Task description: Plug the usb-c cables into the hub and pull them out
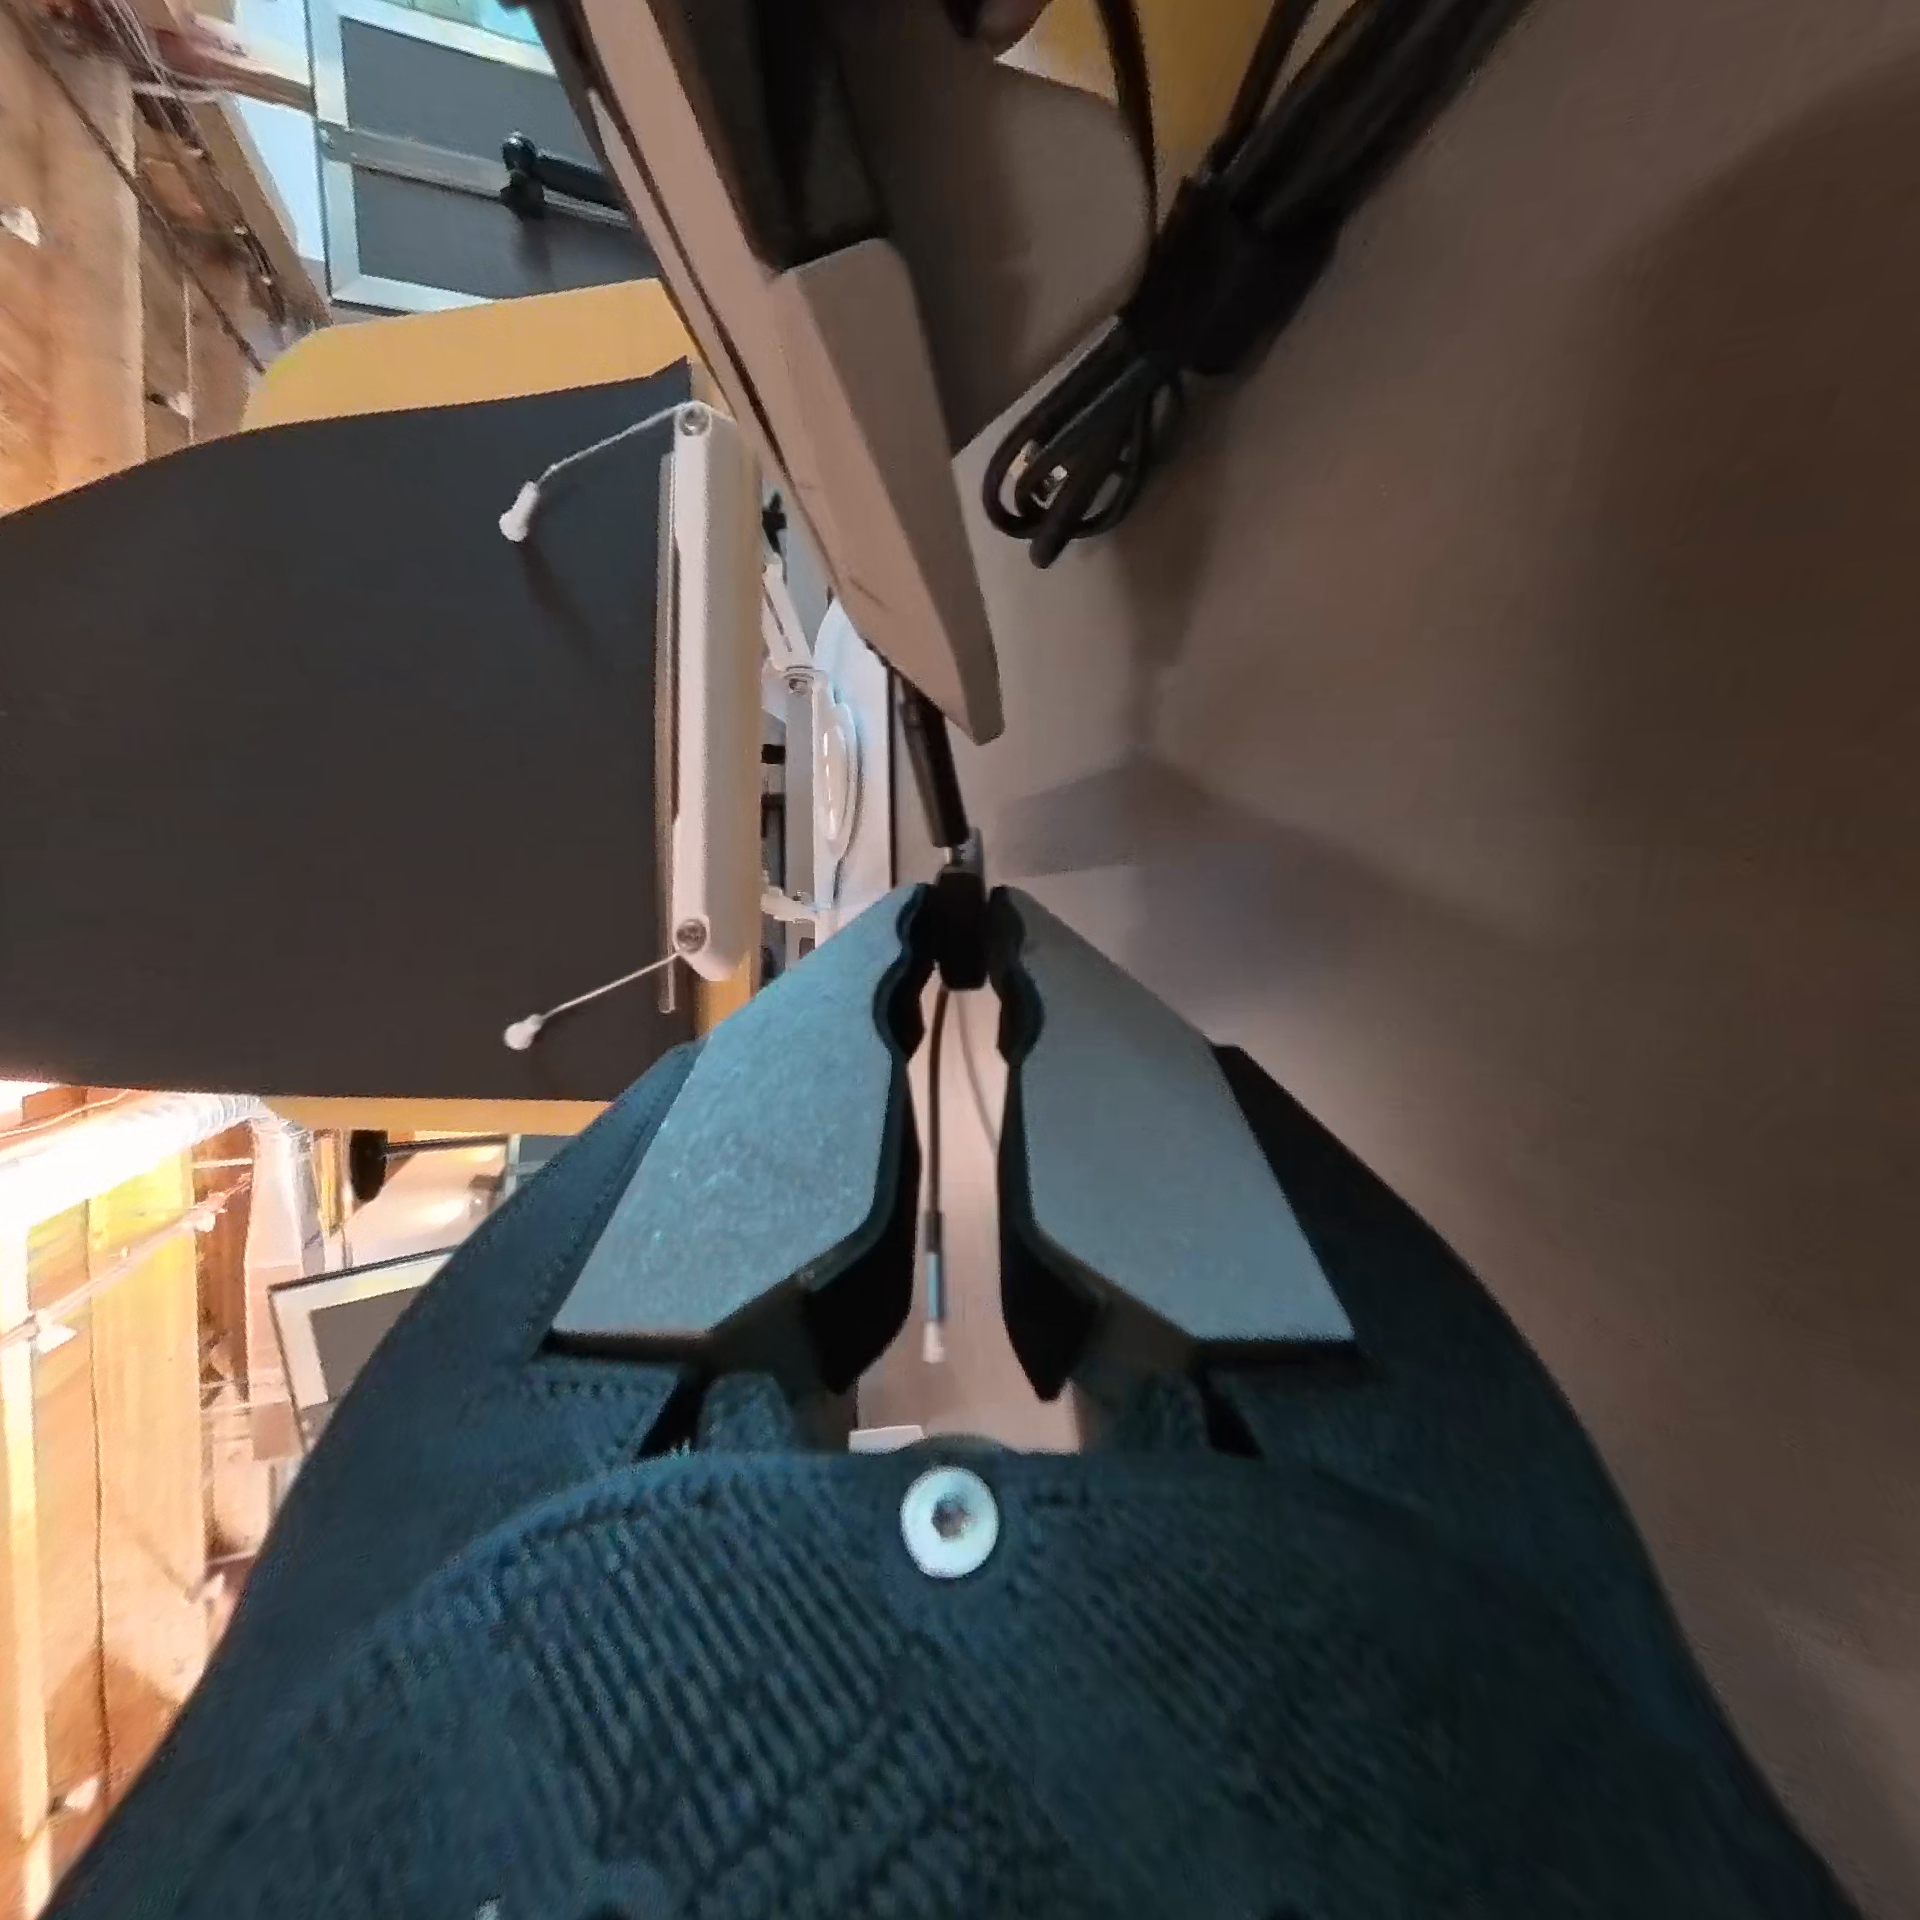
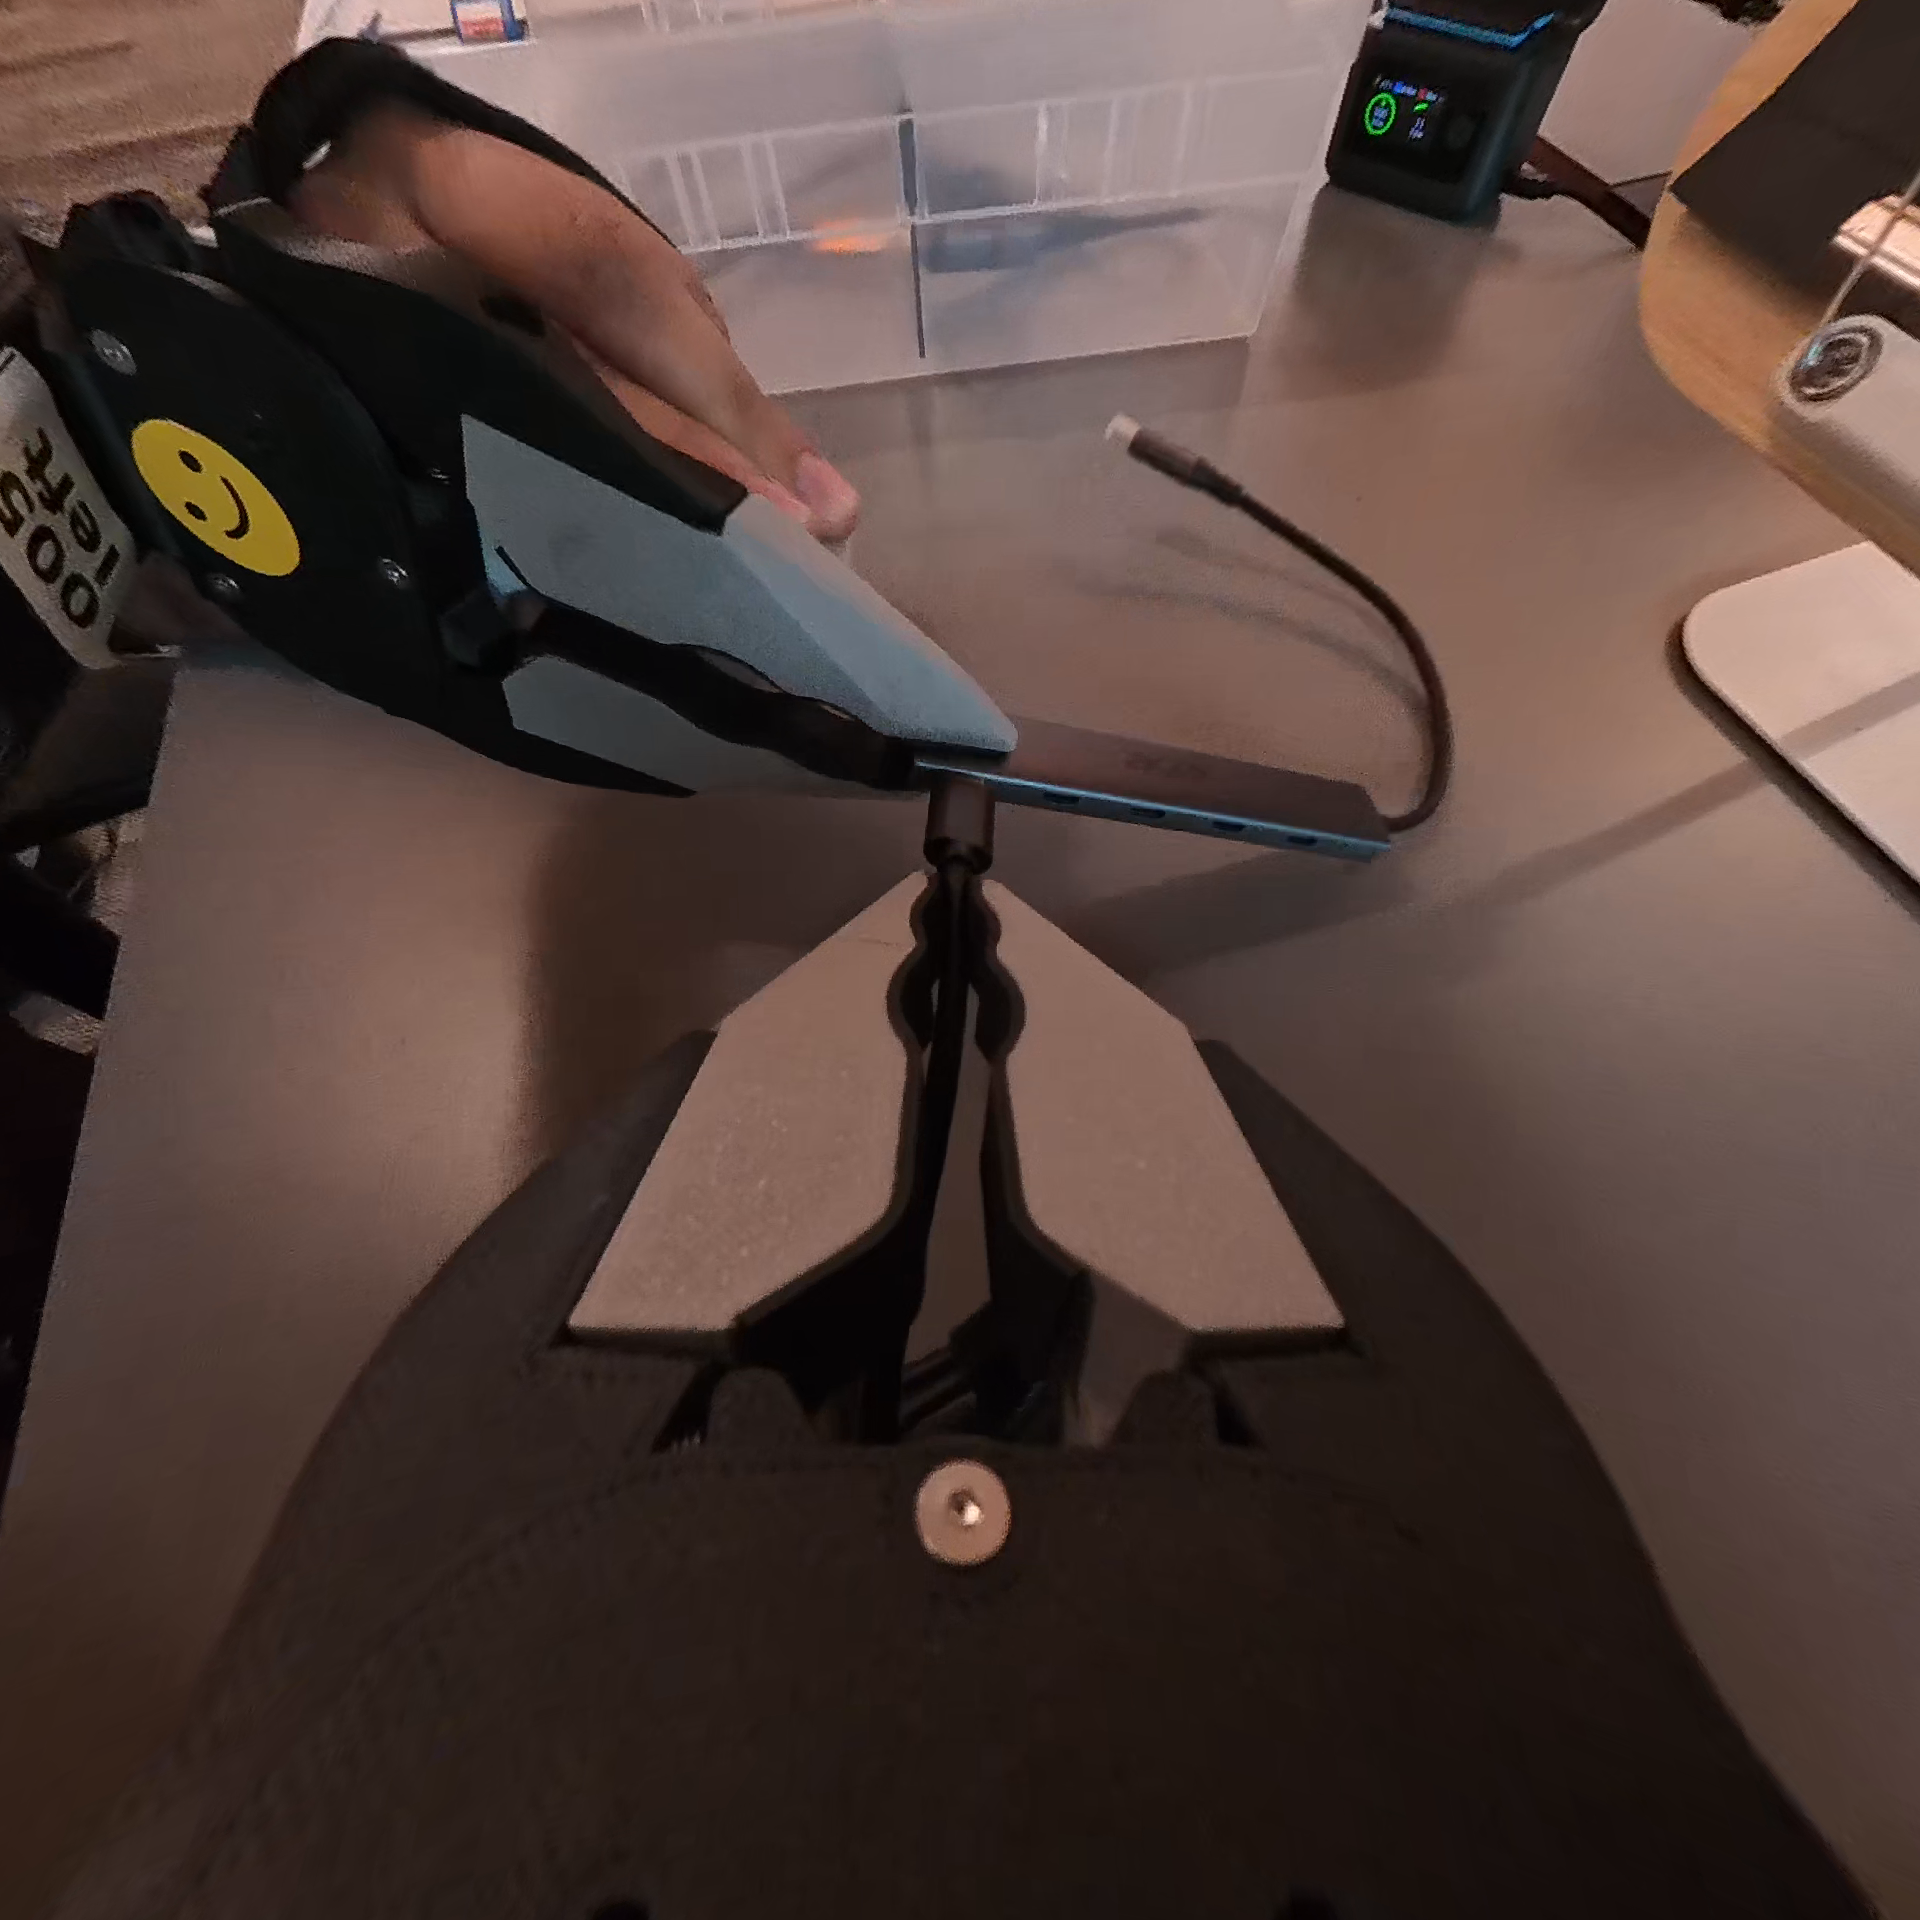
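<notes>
The desk [image 2: 1455, 1143] carries everything, and the hub [image 2: 1174, 784] lies across the middle of the right wrist view. Its left end is clamped by the left claw [image 2: 935, 750], whose body bears a yellow smiley sticker [image 2: 215, 497] and a white label [image 2: 62, 520] at the left edge. The usb-c cable [image 2: 940, 1039] is pinched by the right claw [image 2: 951, 899], its plug [image 2: 958, 816] seated at the hub's leftmost port. For this step, the hub is best held level and the plug moved straight along the port's axis, without twisting. A faint marking on the hub's top cannot be read.

Yellow smiley sticker [image 2: 215, 497], black cable [image 2: 940, 1049], dark grey hub [image 2: 1164, 774].
</notes>
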Motion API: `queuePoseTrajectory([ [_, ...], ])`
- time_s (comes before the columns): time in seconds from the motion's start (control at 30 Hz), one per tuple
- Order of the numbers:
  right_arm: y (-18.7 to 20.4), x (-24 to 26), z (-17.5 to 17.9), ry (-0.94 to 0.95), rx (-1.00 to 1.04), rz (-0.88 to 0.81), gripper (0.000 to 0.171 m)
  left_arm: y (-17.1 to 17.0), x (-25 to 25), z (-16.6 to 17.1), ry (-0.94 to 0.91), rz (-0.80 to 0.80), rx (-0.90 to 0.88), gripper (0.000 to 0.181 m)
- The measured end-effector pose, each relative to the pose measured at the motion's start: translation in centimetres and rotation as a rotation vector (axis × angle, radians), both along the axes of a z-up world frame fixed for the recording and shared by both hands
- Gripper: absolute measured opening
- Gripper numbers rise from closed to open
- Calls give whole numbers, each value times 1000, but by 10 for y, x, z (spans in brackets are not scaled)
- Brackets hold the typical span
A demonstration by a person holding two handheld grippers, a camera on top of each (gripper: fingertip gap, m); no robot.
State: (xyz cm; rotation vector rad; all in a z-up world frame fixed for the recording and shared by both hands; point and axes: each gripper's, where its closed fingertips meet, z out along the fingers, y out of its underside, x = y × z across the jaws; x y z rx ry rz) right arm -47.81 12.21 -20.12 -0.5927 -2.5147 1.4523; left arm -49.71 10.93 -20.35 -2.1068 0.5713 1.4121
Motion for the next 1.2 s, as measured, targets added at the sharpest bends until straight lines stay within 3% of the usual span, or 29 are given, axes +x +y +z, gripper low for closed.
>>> queuePoseTrajectory([
  [0.83,-2,3,1,-14,-63,41,0,1,4,1,-83,16,63,5],
  [1.03,3,-4,17,-26,-103,6,0,4,-6,20,-85,-8,172,8],
  [1.1,6,-4,21,-14,-115,2,13,5,-4,22,-76,-24,182,8],
  [1.2,5,1,21,-57,-138,34,16,6,-4,18,-44,-28,157,8],
])
